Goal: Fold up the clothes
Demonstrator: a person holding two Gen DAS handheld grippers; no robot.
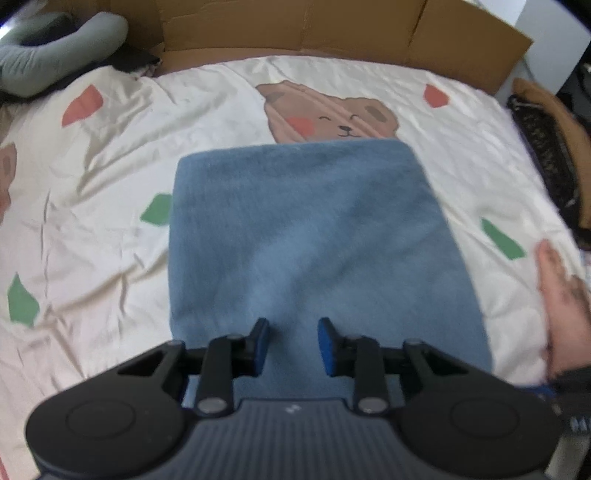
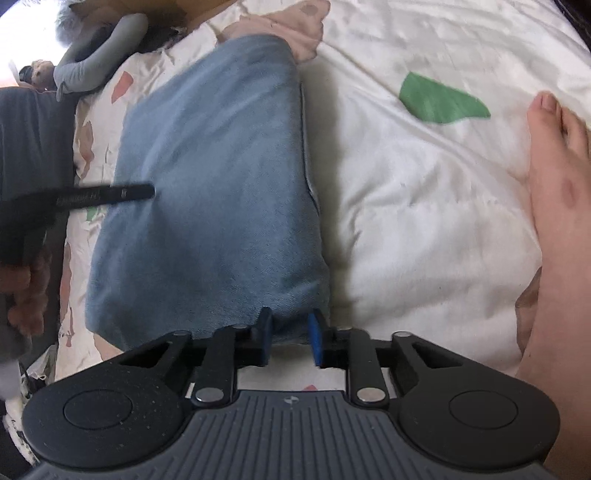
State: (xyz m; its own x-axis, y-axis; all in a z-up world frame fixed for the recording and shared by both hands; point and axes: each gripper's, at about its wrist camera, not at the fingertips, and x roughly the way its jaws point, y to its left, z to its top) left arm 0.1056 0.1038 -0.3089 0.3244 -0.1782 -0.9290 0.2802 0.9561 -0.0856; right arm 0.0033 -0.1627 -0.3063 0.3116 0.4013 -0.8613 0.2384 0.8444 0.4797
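Note:
A blue fleece garment (image 1: 306, 229), folded into a thick rectangle, lies flat on a cream bedsheet (image 1: 92, 184) printed with bears and leaves. My left gripper (image 1: 293, 343) hovers over the garment's near edge. Its jaws stand apart and only flat cloth shows below the gap, so it is open. In the right wrist view the same garment (image 2: 214, 184) runs away from me. My right gripper (image 2: 291, 338) has the near right corner of the garment between its blue pads and is shut on it. One black finger of the left gripper (image 2: 122, 192) reaches in over the cloth from the left.
A person's bare foot (image 2: 561, 184) rests on the bedsheet (image 2: 424, 221) right of the garment, and shows in the left wrist view as well (image 1: 561, 295). Brown cardboard (image 1: 332, 26) lines the far side of the bed. A grey pillow (image 1: 55, 40) lies far left and dark clothing (image 1: 546, 147) far right.

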